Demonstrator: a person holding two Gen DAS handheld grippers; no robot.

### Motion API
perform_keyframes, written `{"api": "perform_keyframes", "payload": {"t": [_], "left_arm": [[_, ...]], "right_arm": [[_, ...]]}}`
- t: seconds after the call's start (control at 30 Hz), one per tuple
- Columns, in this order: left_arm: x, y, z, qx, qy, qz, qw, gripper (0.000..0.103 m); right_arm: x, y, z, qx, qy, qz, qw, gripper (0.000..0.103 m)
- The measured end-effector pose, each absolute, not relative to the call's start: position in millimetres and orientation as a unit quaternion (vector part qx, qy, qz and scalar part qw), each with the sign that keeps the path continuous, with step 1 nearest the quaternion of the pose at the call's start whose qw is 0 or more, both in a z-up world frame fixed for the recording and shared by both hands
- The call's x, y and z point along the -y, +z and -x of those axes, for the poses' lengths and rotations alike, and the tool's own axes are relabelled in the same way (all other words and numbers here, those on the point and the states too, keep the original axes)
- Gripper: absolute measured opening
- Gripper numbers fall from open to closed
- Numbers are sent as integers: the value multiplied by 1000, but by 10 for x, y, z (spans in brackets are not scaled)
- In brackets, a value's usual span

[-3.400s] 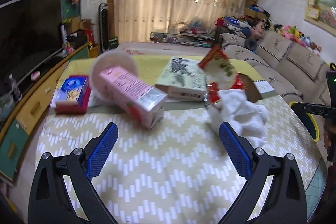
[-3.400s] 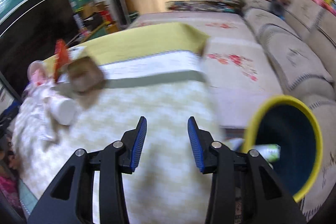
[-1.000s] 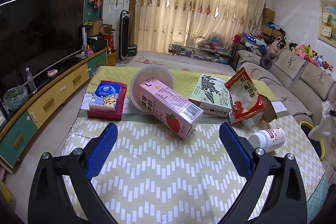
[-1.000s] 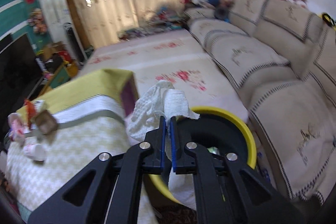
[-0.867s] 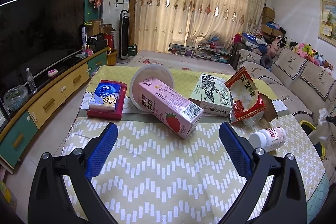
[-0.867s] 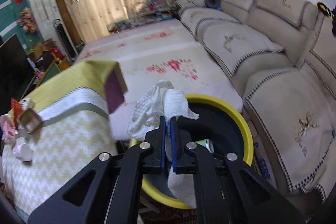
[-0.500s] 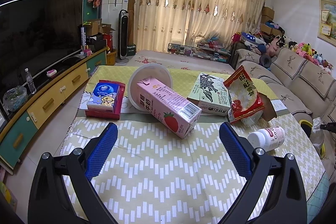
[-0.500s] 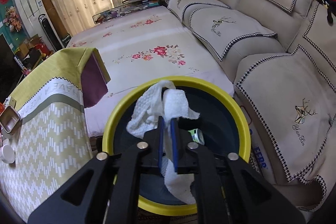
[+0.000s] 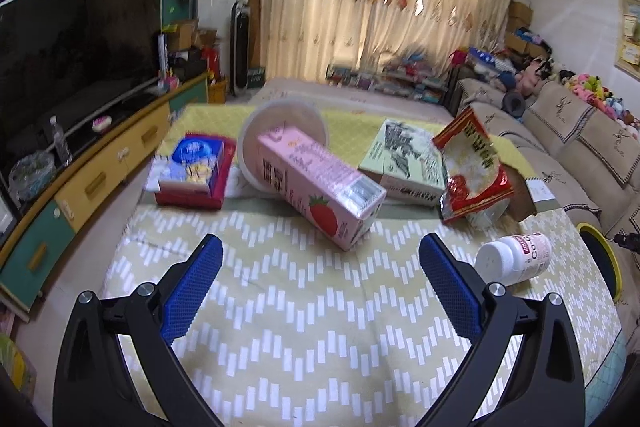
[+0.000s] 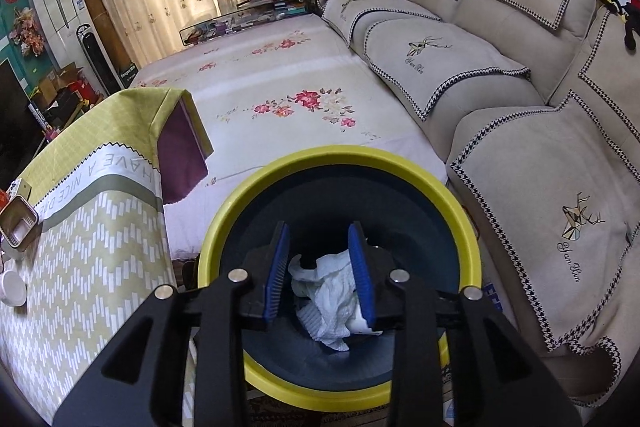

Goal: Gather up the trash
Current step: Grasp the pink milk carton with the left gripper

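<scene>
In the right wrist view my right gripper (image 10: 318, 231) hangs over the mouth of a yellow-rimmed dark bin (image 10: 340, 155). Its jaws are opening. A crumpled white tissue (image 10: 334, 297) sags loose between the blue pads, down inside the bin. In the left wrist view my left gripper (image 9: 318, 255) stands wide open above the tablecloth, holding nothing. Beyond it lie a pink strawberry milk carton (image 9: 320, 187), a tipped white bowl (image 9: 280, 115), a red snack bag (image 9: 472, 171), a green box (image 9: 404, 159) and a white pill bottle (image 9: 514, 259).
A red tray with a blue tissue pack (image 9: 196, 167) sits at the table's left. The bin's rim (image 9: 600, 259) shows off the table's right edge. A beige sofa (image 10: 520, 147) flanks the bin, a flowered rug (image 10: 280, 87) lies behind it, and the table (image 10: 100, 227) stands to its left.
My right gripper came down over the bin and its jaws parted. The tissue, earlier pinched and standing above the fingers, now hangs low in the bin. The left gripper barely moved.
</scene>
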State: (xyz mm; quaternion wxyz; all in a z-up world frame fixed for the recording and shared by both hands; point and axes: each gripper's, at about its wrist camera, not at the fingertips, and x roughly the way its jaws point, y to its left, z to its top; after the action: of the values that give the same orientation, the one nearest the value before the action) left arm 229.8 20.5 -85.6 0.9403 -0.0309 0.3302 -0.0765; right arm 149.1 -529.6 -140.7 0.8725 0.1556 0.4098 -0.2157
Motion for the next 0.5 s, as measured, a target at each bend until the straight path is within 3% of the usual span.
{"api": "perform_keyframes", "payload": {"t": [0.5], "left_arm": [[-122,-745,-3093,-447,-38,112,887,97]], "right_arm": [[5309,-1513,-1567,-411,-190,-154,878,35]]}}
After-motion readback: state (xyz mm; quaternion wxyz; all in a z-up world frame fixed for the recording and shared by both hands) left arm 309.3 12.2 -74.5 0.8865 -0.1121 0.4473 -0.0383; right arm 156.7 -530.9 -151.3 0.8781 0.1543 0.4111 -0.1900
